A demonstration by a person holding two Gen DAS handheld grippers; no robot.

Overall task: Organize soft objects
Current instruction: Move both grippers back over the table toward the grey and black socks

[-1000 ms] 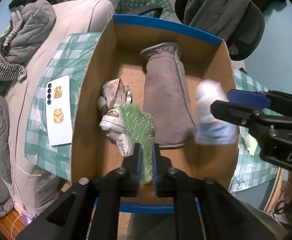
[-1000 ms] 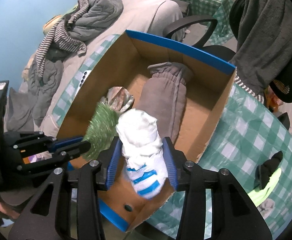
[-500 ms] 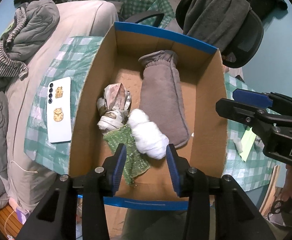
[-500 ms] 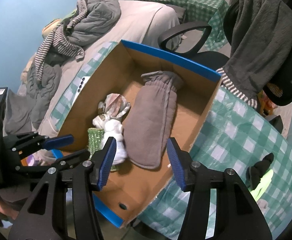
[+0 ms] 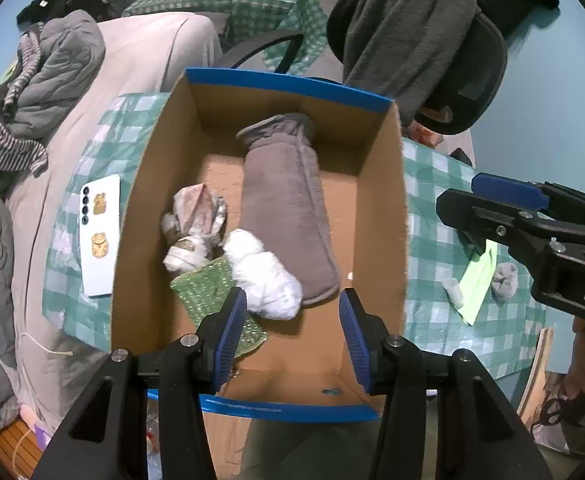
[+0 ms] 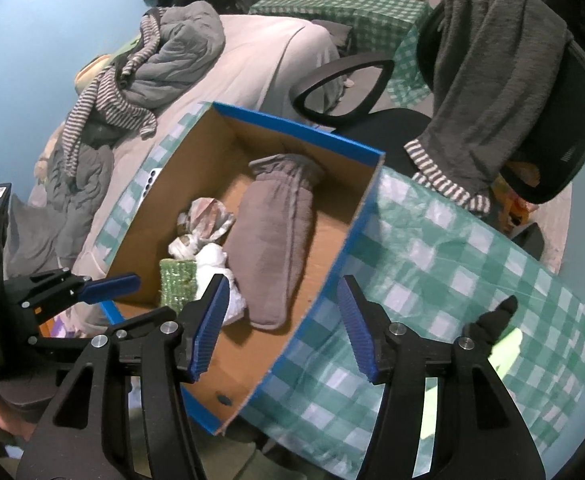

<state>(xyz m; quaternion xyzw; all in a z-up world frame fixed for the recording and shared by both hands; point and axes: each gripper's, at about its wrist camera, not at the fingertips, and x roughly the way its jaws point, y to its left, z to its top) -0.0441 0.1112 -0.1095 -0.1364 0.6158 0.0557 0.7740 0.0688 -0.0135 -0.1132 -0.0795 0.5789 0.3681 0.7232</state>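
A white sock bundle [image 5: 266,276] lies on the floor of a cardboard box [image 5: 380,216], touching a green cloth [image 5: 208,288] and a grey mitten [image 5: 288,216]. Directly above them, the left gripper [image 5: 292,322] has just opened, empty. The right gripper [image 6: 284,320] hovers over the box's near edge, likewise just opened and empty.

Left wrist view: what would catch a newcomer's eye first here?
The open cardboard box fills the middle, with a long grey mitt lying along its floor. Beside the mitt sit a white bundle, a green sparkly cloth and a crumpled patterned cloth. A white phone lies on the checked cloth left of the box.
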